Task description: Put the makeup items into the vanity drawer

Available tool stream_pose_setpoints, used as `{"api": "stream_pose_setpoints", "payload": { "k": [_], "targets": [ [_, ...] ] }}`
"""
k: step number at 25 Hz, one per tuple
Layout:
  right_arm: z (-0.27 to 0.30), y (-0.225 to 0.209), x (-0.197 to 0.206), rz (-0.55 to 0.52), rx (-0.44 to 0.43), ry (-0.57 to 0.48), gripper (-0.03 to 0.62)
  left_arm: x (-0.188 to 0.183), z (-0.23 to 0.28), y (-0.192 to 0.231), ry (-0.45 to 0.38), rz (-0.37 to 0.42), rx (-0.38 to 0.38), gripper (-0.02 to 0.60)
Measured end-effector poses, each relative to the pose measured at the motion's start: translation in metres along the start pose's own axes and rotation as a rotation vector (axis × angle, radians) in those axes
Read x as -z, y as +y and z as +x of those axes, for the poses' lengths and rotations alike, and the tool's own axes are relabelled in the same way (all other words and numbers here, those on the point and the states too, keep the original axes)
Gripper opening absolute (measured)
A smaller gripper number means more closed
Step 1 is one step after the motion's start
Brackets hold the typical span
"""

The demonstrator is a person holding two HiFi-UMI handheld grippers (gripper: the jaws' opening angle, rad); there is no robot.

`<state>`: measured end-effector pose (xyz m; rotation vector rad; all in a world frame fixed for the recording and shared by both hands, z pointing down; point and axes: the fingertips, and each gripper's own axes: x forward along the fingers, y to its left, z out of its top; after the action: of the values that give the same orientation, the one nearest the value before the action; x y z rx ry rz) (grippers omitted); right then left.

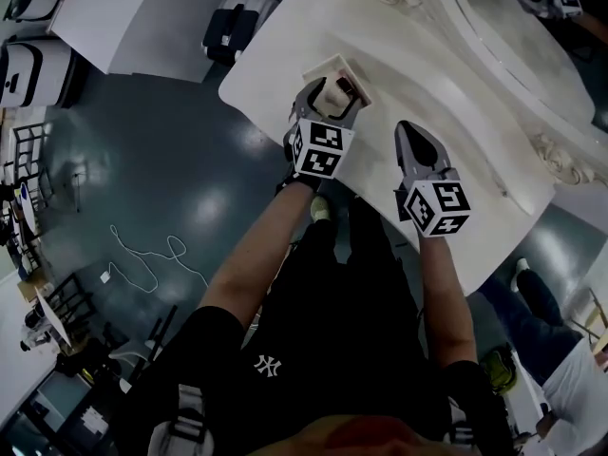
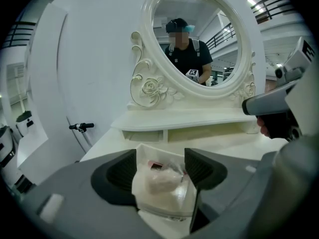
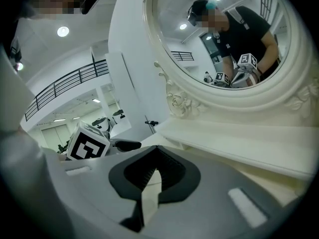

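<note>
Left gripper (image 1: pixel 332 93) pinches the small box (image 2: pixel 162 185) over the vanity top (image 1: pixel 275 74).
The 2 shelf slots (image 2: pixel 199 132) under the mirror (image 2: pixel 199 39) lie at 12 o'clock, well ahead; the right gripper (image 1: pixel 416 142), at 3 o'clock, is pressed together on nothing; no open drawer shows.

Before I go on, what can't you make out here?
Vanity drawer: head view shows only the white vanity tabletop from above; its front is hidden.
Contents of the small white box held by the left gripper: crumpled clear wrapping blurs them in the left gripper view.
</note>
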<state>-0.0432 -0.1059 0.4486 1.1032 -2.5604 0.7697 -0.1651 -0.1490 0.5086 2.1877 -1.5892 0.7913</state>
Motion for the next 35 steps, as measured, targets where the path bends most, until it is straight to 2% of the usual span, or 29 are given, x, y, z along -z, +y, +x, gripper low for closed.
{"api": "stream_pose_setpoints", "payload": {
  "k": [7,13,16,19,26,30,35],
  "targets": [
    [0.009,0.004,-0.001,-0.006,0.003,0.005,0.023,0.0,-0.003,0.009,-0.014,-0.014,-0.003,0.295],
    [0.007,0.016,-0.009,-0.022,0.013,-0.013,0.023,-0.02,-0.024,0.01,-0.078,-0.033,0.005,0.292],
    [0.003,0.022,-0.014,-0.03,0.018,-0.024,0.023,-0.034,-0.039,0.005,-0.116,-0.054,0.025,0.27],
    [-0.002,0.03,-0.022,-0.039,0.025,-0.042,0.023,-0.047,-0.054,-0.002,-0.15,-0.077,0.056,0.236],
    [-0.02,0.047,-0.042,-0.066,0.047,-0.097,0.021,-0.068,-0.093,-0.024,-0.204,-0.126,0.124,0.085],
    [-0.032,0.057,-0.052,-0.082,0.058,-0.124,0.021,-0.083,-0.115,-0.034,-0.241,-0.119,0.147,0.015],
    [-0.043,0.072,-0.065,-0.106,0.061,-0.152,0.021,-0.102,-0.14,-0.041,-0.279,-0.11,0.177,0.002]
  ]
}}
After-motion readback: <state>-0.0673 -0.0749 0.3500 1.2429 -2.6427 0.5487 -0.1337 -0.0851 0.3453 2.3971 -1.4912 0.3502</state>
